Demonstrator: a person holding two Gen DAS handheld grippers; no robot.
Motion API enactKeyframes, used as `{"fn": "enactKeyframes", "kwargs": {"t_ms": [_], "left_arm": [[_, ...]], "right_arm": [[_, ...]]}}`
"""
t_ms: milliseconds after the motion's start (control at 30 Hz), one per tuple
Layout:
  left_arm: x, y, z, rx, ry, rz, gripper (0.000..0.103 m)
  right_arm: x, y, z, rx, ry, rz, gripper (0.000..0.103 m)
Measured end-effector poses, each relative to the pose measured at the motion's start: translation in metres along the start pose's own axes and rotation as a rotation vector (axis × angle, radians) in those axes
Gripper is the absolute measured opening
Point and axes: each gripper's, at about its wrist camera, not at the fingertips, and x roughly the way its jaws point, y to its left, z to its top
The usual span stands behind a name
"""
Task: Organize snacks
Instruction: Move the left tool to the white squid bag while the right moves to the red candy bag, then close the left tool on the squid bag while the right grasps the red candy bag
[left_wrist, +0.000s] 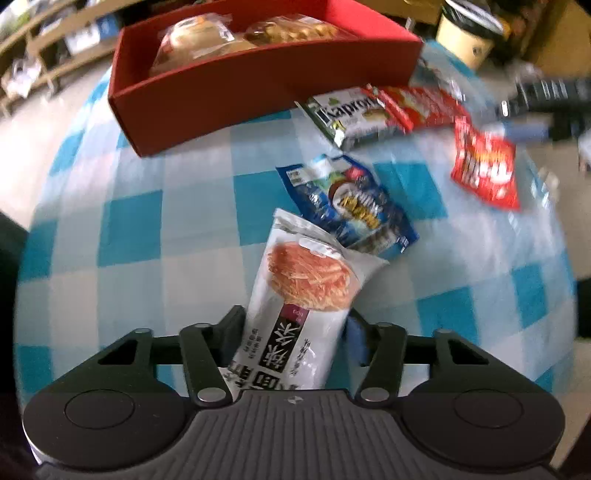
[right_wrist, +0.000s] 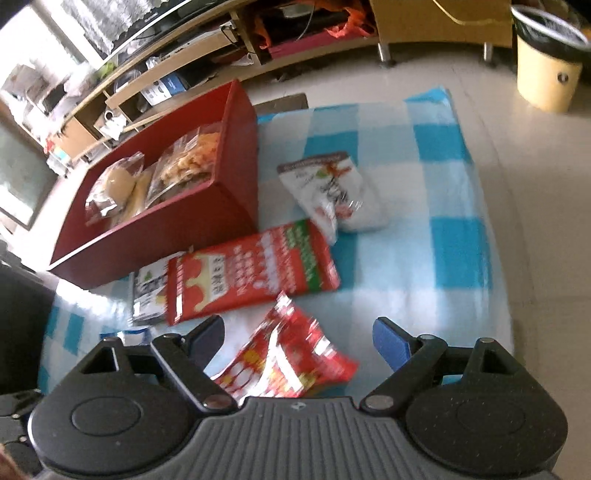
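Note:
My left gripper (left_wrist: 295, 321) is shut on a white packet with an orange shredded-snack picture (left_wrist: 306, 280), which sticks up between the jaws above the checked cloth. A blue packet (left_wrist: 351, 206) lies just beyond it. The red box (left_wrist: 258, 77) at the back holds clear bags of baked snacks (left_wrist: 195, 40). My right gripper (right_wrist: 299, 332) is open and hangs over a small crinkled red packet (right_wrist: 291, 358); the pads do not touch it. A long red packet (right_wrist: 255, 269) lies ahead of it, beside the red box (right_wrist: 166, 221).
A green-and-white packet (left_wrist: 347, 114) sits partly under the long red packet (left_wrist: 421, 107). A white packet with red print (right_wrist: 332, 192) lies further back on the blue-and-white checked cloth (right_wrist: 443, 221). A cream bin (right_wrist: 546, 74) stands on the floor, with low shelves (right_wrist: 166, 74) behind.

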Motion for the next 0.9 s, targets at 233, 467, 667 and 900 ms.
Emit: {"fn": "enactKeyframes", "kwargs": {"t_ms": [233, 467, 667, 900], "left_arm": [[0.002, -0.004, -0.002, -0.034, 0.007, -0.015, 0.071], [0.01, -0.013, -0.001, -0.028, 0.019, 0.01, 0.088], [0.014, -0.008, 0.002, -0.05, 0.03, 0.075, 0.092], [0.019, 0.001, 0.006, -0.046, 0.038, 0.096, 0.1]], "right_arm": [[0.015, 0.021, -0.018, 0.031, 0.025, -0.053, 0.091], [0.031, 0.047, -0.02, -0.055, 0.026, -0.227, 0.096], [0.039, 0.057, -0.032, -0.108, 0.011, -0.323, 0.103], [0.04, 0.057, -0.028, -0.113, 0.052, -0.313, 0.103]]}}
